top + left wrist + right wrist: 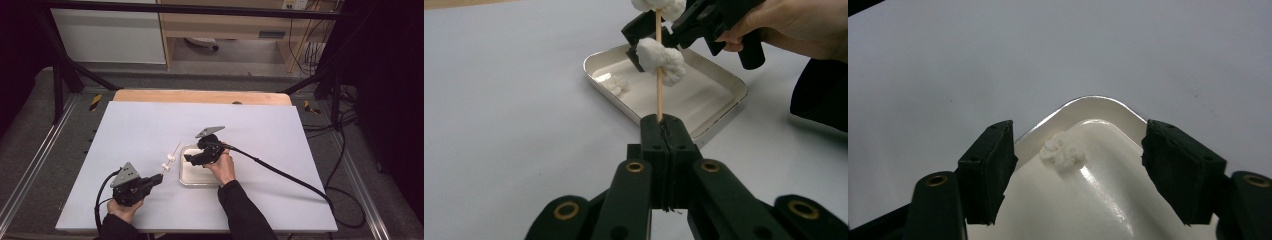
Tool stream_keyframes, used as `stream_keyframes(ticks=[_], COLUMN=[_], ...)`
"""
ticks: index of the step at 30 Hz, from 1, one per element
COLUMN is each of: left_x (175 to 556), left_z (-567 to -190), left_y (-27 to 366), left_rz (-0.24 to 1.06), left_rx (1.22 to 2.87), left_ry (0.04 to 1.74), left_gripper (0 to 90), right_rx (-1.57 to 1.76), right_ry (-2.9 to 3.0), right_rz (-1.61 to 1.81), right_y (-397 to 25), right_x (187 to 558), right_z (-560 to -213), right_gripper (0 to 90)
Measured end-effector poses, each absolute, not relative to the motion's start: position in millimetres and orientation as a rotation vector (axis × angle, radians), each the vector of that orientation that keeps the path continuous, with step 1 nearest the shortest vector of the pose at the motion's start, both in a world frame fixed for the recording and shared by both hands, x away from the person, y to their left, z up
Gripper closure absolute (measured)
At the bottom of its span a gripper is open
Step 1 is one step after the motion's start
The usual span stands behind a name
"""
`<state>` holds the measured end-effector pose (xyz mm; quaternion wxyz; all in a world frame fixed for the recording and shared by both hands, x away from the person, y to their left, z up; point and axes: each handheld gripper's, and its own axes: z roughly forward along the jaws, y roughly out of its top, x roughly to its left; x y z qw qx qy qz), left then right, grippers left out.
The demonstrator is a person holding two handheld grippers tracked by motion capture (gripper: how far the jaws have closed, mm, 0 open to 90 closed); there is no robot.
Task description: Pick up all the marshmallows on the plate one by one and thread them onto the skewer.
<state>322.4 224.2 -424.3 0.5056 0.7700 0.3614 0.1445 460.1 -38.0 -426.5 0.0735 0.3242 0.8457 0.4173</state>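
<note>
At lower left of the high view our left claw (159, 178) pinches a wooden skewer (658, 70) carrying two marshmallows (660, 59); our right claw (1075, 165), spread wide, hovers over the last marshmallow (1063, 153) in the tray (719, 75) at bench (150, 125) centre. We judge a hard squeeze could crush it. The left gripper view alone reveals the skewer's clamped end.

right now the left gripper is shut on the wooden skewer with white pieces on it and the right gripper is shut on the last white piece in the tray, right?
Not quite. The left gripper is shut on the wooden skewer, which carries white pieces, but the right gripper is open. In the right gripper view its jaws stand apart on either side of the last white piece, which lies untouched in the tray.
</note>
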Motion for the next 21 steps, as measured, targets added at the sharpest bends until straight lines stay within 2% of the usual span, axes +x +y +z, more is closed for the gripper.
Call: stream_keyframes(ticks=[21], left_x=[322.6], left_z=[-425.2], left_y=[222.9], left_rz=[0.344], left_rx=[1.866], left_ry=[0.867], left_gripper=[89.0], right_rx=[0.865], right_ry=[2.631], right_rz=[1.147], right_y=[-15.1], right_x=[467.0], right_z=[-443.7], right_gripper=[51.7])
